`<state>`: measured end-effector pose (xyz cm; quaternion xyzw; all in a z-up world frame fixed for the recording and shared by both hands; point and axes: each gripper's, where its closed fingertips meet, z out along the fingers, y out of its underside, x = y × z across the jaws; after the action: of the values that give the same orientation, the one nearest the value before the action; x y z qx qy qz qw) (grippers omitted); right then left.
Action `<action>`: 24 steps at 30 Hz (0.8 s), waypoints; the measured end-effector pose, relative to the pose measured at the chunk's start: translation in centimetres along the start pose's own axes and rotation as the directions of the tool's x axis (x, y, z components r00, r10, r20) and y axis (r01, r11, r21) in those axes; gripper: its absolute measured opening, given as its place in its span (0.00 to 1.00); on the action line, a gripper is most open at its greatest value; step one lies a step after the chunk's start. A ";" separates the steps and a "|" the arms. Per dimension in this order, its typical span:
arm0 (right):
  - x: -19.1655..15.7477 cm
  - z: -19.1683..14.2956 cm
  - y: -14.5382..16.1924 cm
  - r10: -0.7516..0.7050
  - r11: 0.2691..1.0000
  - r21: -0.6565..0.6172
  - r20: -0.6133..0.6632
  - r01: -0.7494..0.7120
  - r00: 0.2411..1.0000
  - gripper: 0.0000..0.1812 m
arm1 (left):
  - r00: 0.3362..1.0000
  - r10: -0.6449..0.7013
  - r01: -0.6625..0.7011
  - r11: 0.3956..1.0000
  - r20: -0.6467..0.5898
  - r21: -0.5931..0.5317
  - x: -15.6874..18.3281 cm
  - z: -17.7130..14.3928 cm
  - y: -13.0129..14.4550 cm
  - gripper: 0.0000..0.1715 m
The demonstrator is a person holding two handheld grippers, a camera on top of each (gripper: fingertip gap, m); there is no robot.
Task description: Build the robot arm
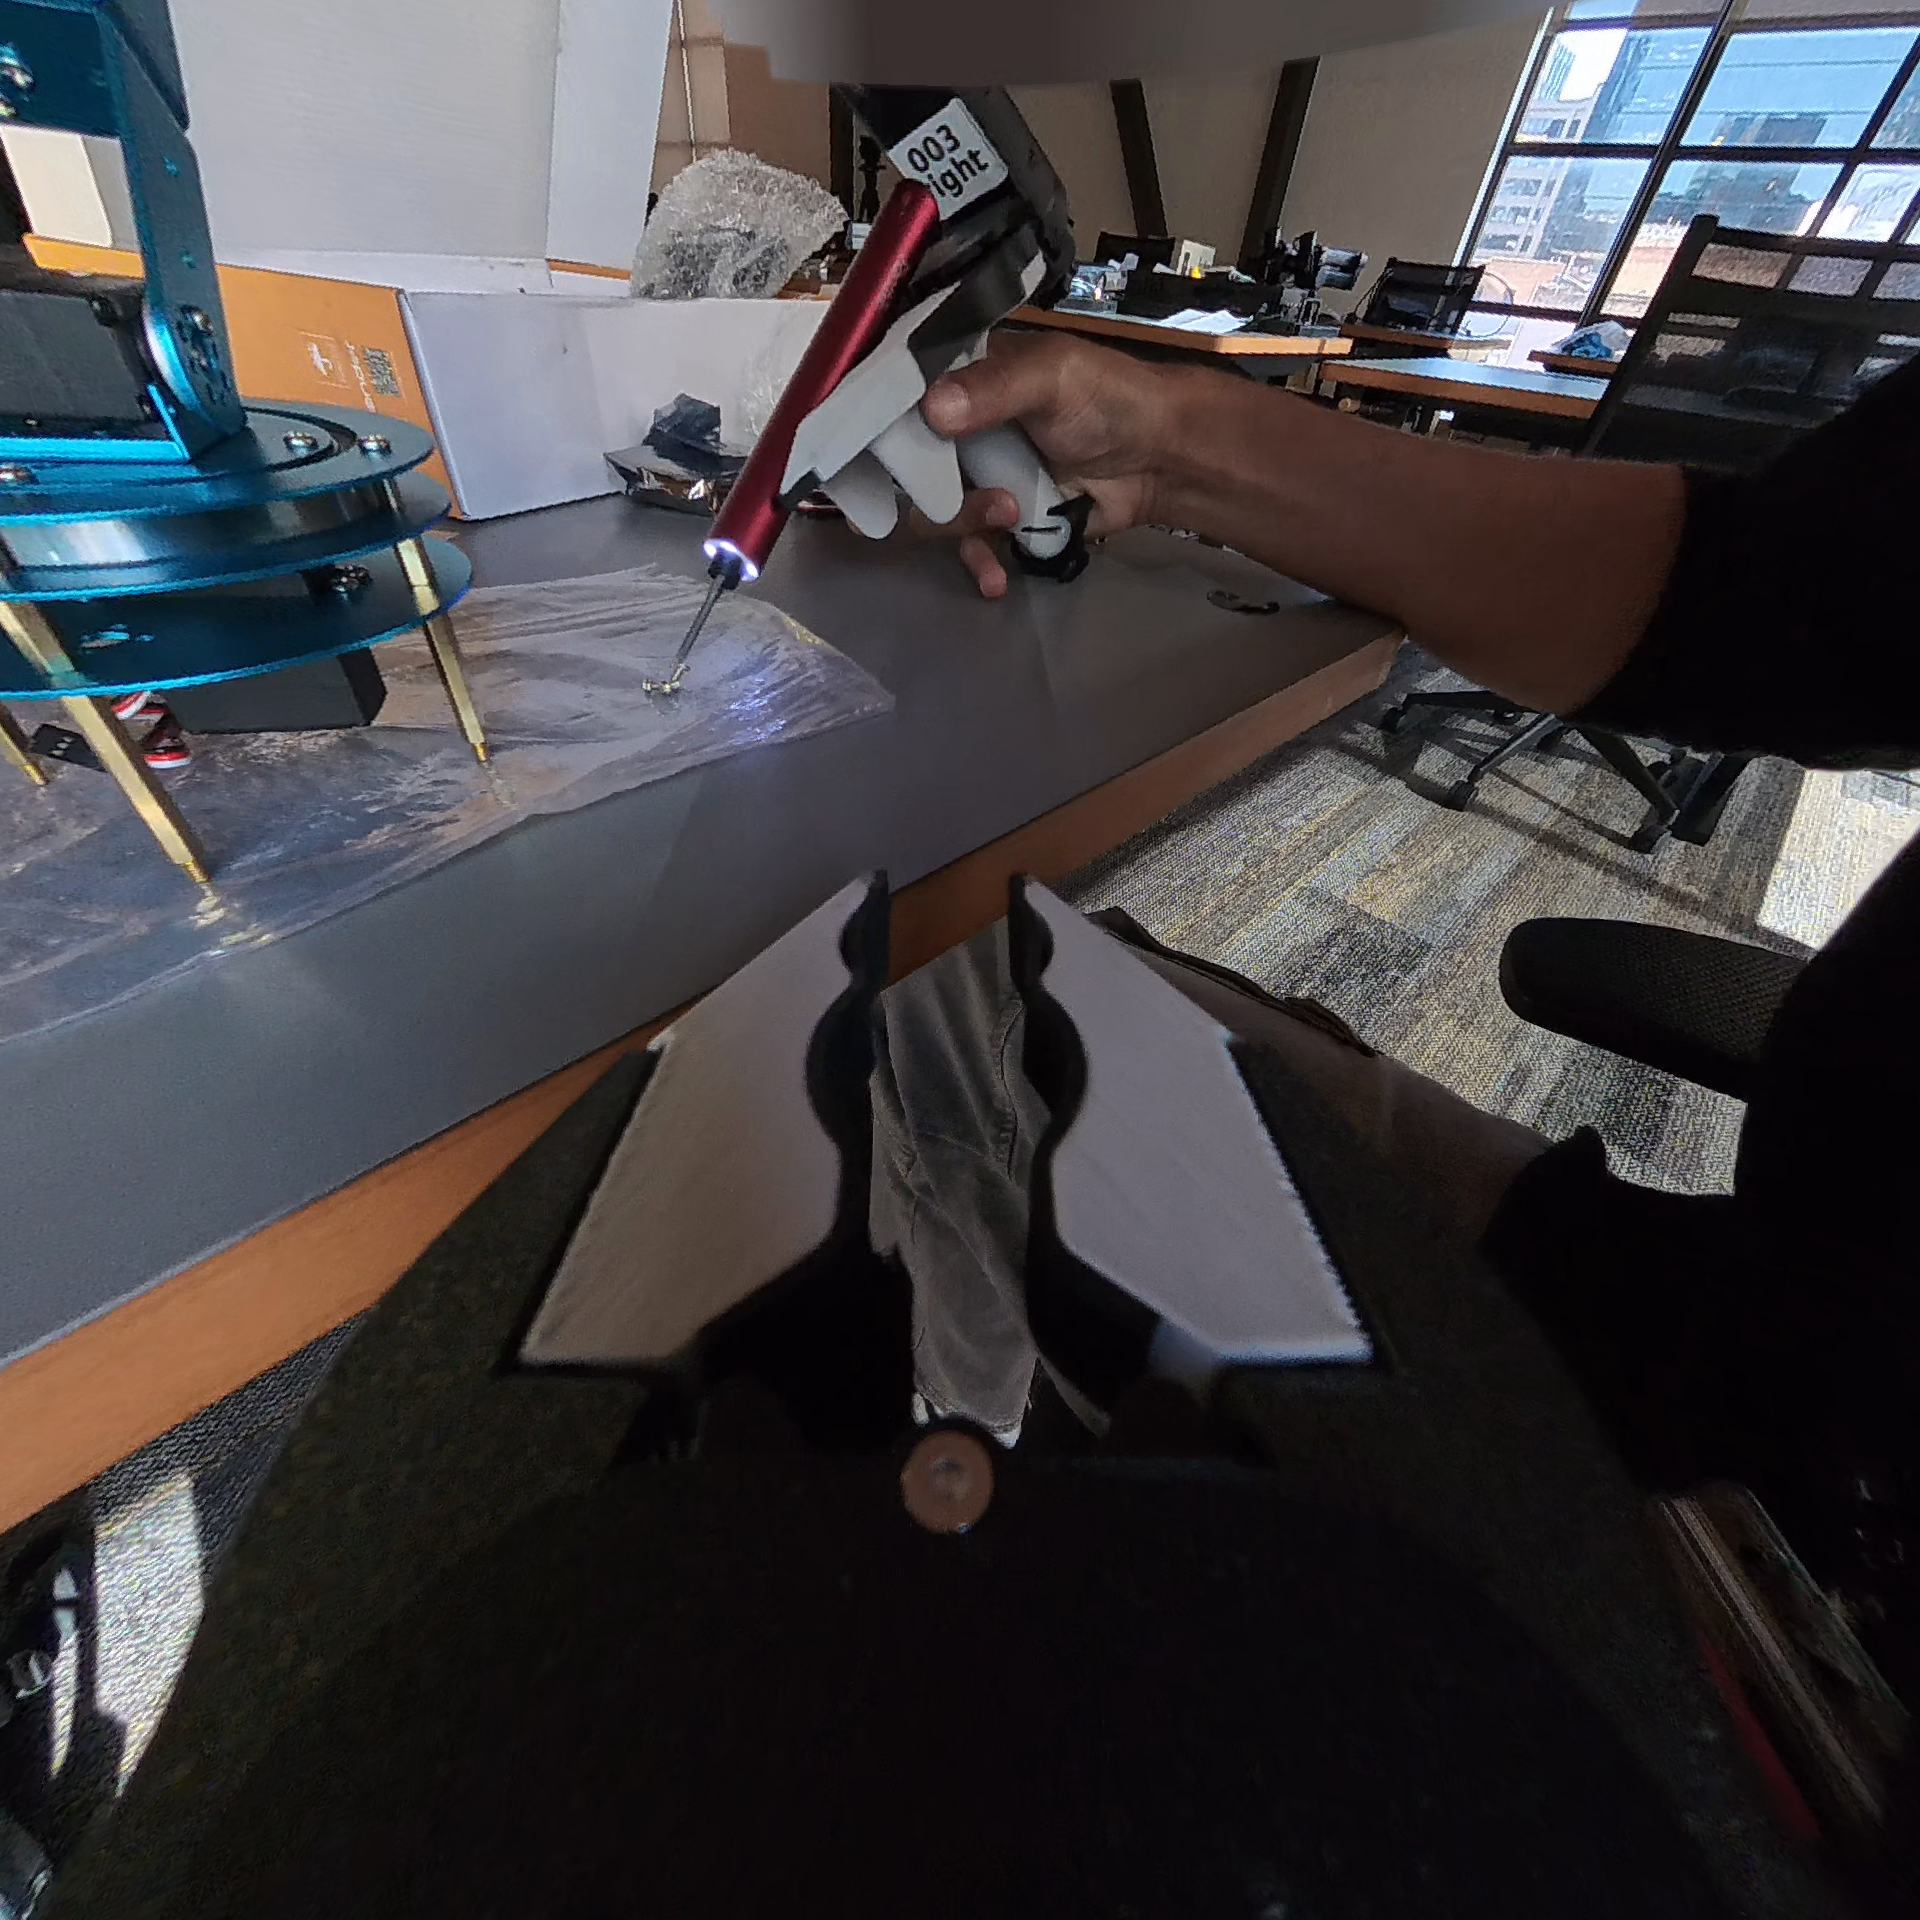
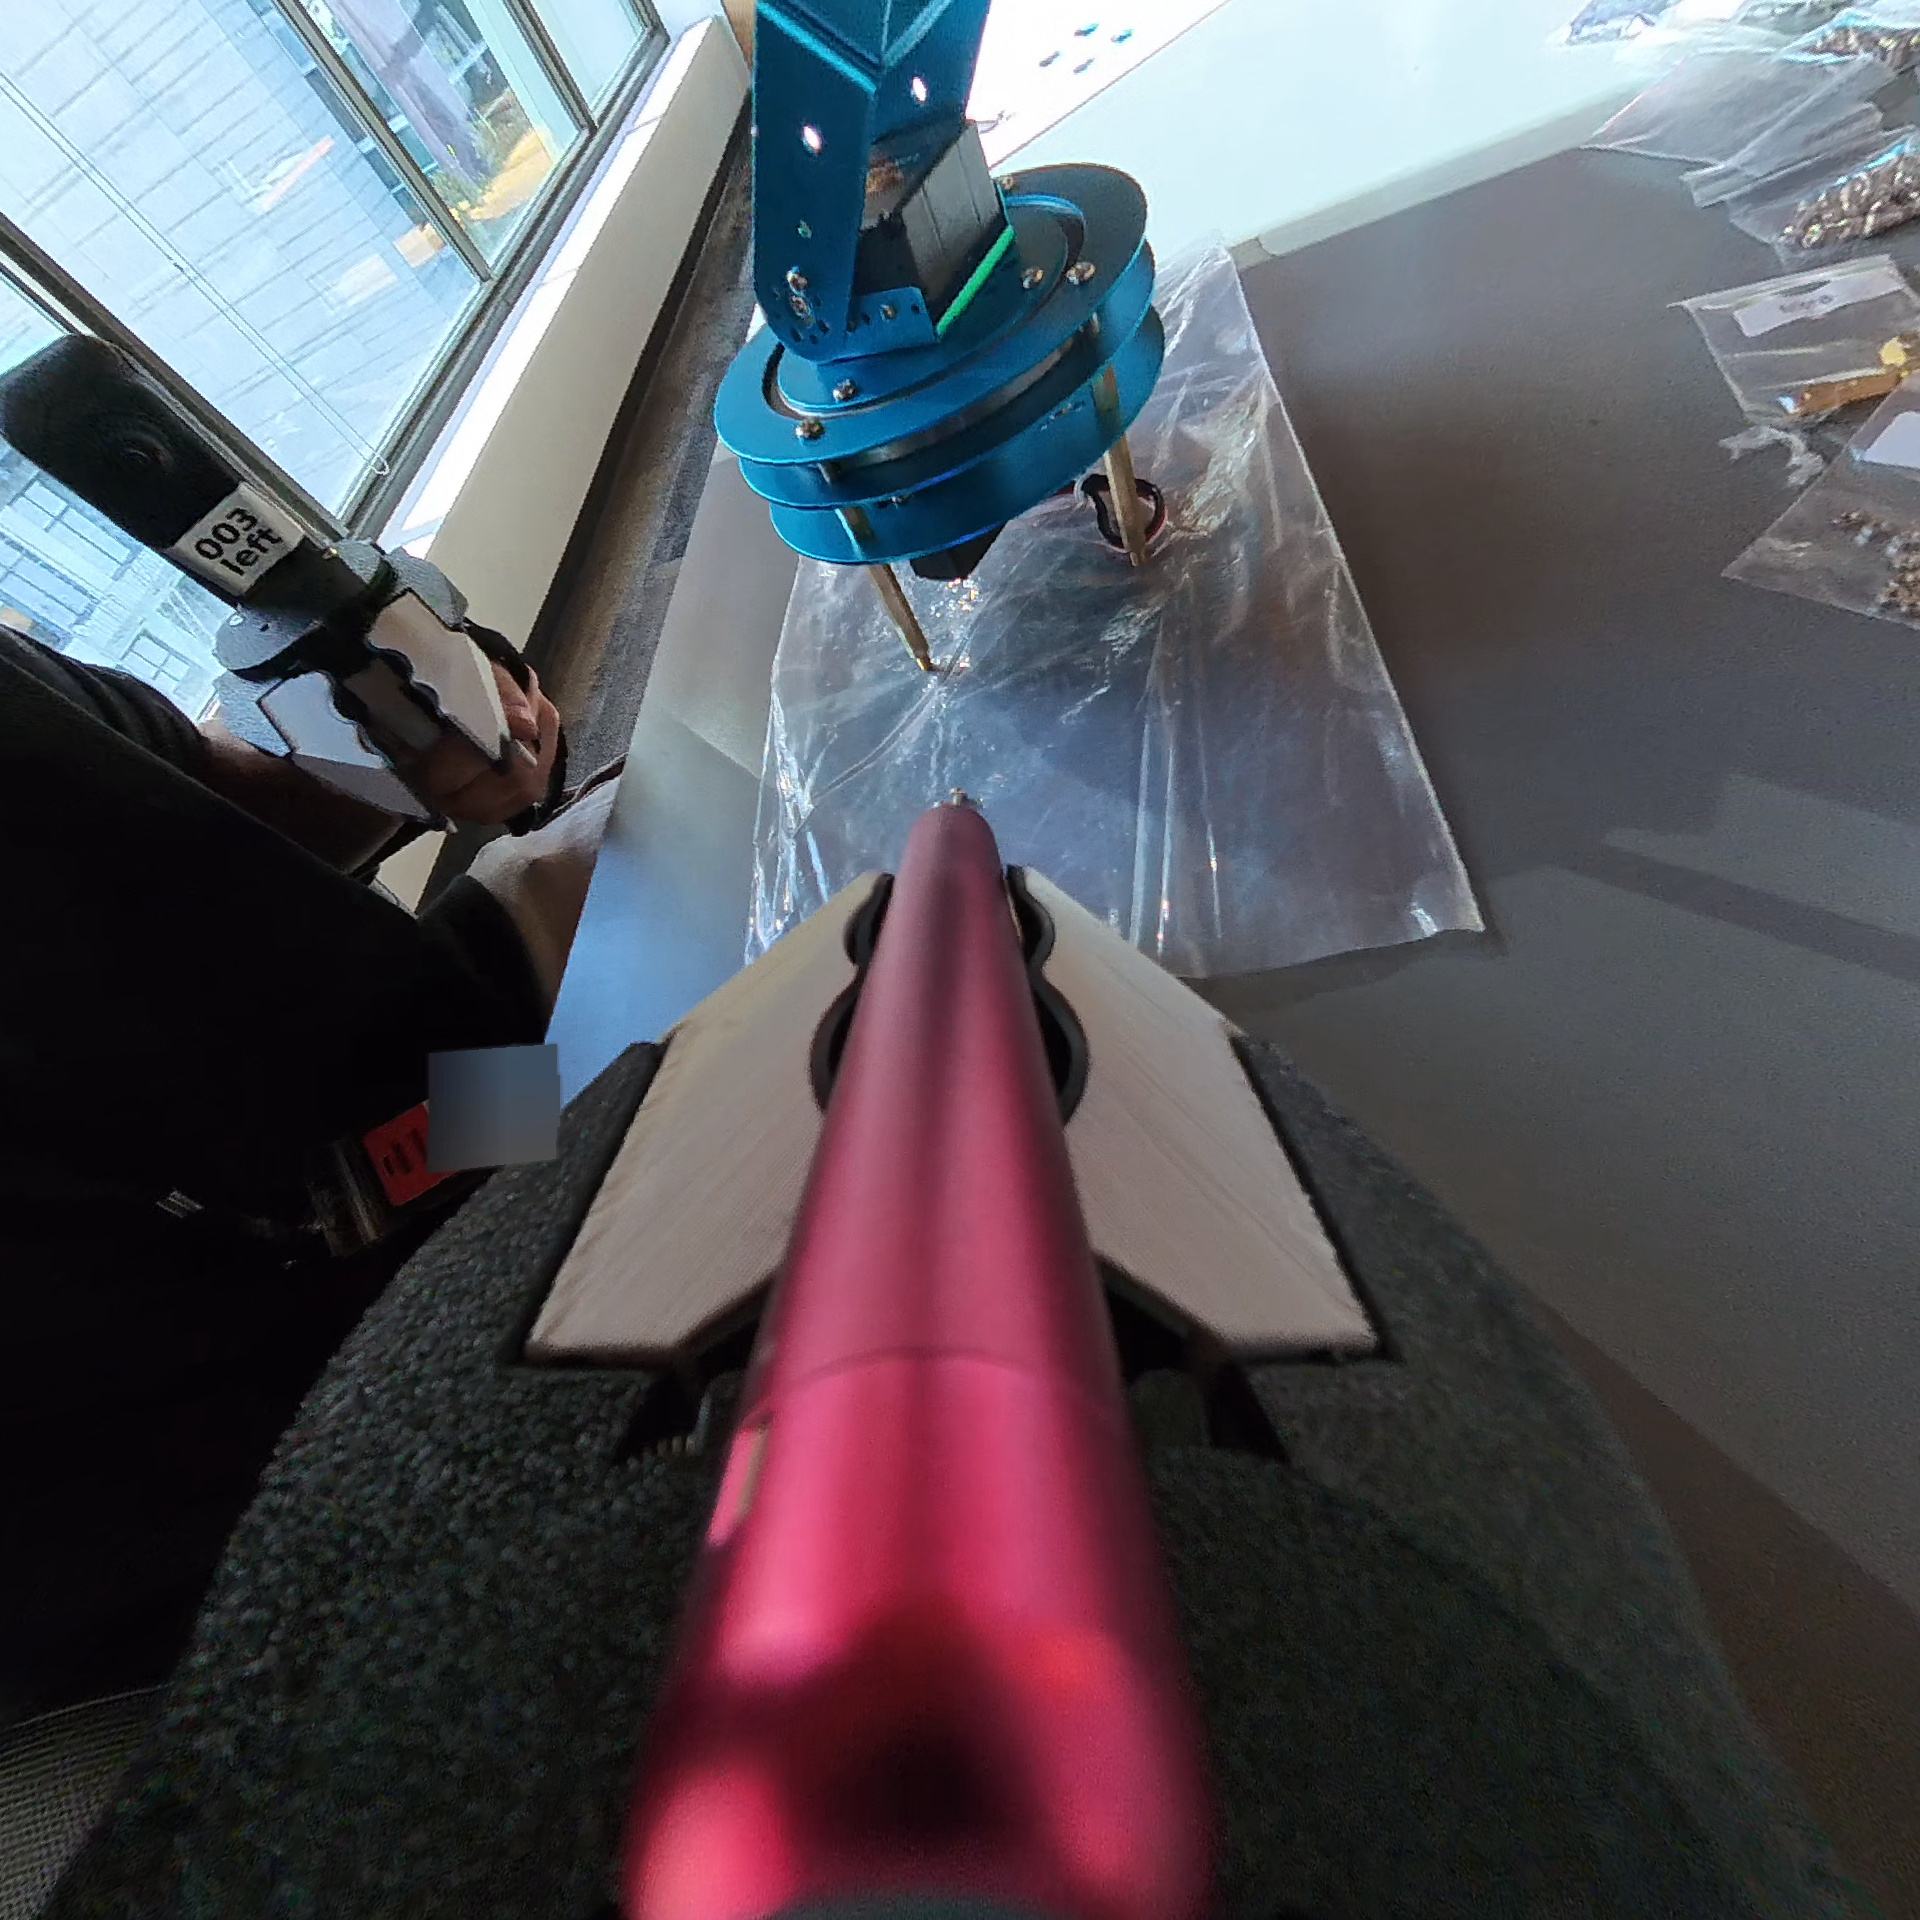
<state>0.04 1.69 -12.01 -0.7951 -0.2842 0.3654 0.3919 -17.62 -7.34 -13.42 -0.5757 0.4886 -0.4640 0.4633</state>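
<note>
My right gripper (image 2: 948, 883) is shut on a red electric screwdriver (image 2: 935, 1247). In the left wrist view, a hand holds that gripper (image 1: 883, 468) and tilts the screwdriver (image 1: 821, 364) down, with its tip light on. The bit rests on a small brass screw (image 1: 665, 684) lying on a clear plastic bag (image 1: 623, 717). A blue robot base (image 1: 208, 520) of stacked round plates on brass standoffs stands on the bag just left of it, and also shows in the right wrist view (image 2: 935, 416). My left gripper (image 1: 951, 883) is slightly open and empty, held off the table's front edge.
The grey table (image 1: 935, 727) has a wooden front edge. A white box (image 1: 540, 395), bubble wrap (image 1: 727, 223) and a dark foil packet (image 1: 675, 457) lie behind the bag. Several small bags of hardware (image 2: 1829, 343) lie at the far right. An office chair (image 1: 1621, 987) stands beside me.
</note>
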 end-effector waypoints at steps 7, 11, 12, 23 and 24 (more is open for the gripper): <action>-0.2 -0.1 0.2 -0.052 0.999 -0.010 -0.044 0.052 0.998 0.13 | 0.999 0.030 -0.029 0.999 0.018 -0.029 -0.4 0.6 -0.8 0.13; -0.3 0.0 0.4 -0.050 0.999 -0.018 -0.040 0.049 0.998 0.12 | 0.999 0.034 -0.033 0.999 0.014 -0.023 -0.2 0.6 -1.2 0.13; -0.2 0.0 0.4 -0.055 0.998 -0.021 -0.046 0.054 0.997 0.13 | 1.000 0.028 -0.028 0.999 0.013 -0.022 -0.2 0.6 -1.2 0.13; -0.9 -0.6 -0.3 -0.098 0.995 0.014 -0.063 0.099 0.993 0.12 | 0.993 0.097 -0.094 0.994 0.063 -0.053 -1.5 1.1 -1.9 0.13; -1.1 -0.7 -0.6 -0.102 0.994 0.026 -0.061 0.104 0.993 0.12 | 0.988 0.130 -0.125 0.990 0.080 -0.066 -2.0 1.3 -2.2 0.13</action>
<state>-0.11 0.89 -10.83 -0.7841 -0.3078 0.3247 0.4301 -16.27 -5.08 -11.60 -0.5762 0.5182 -0.3938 0.4944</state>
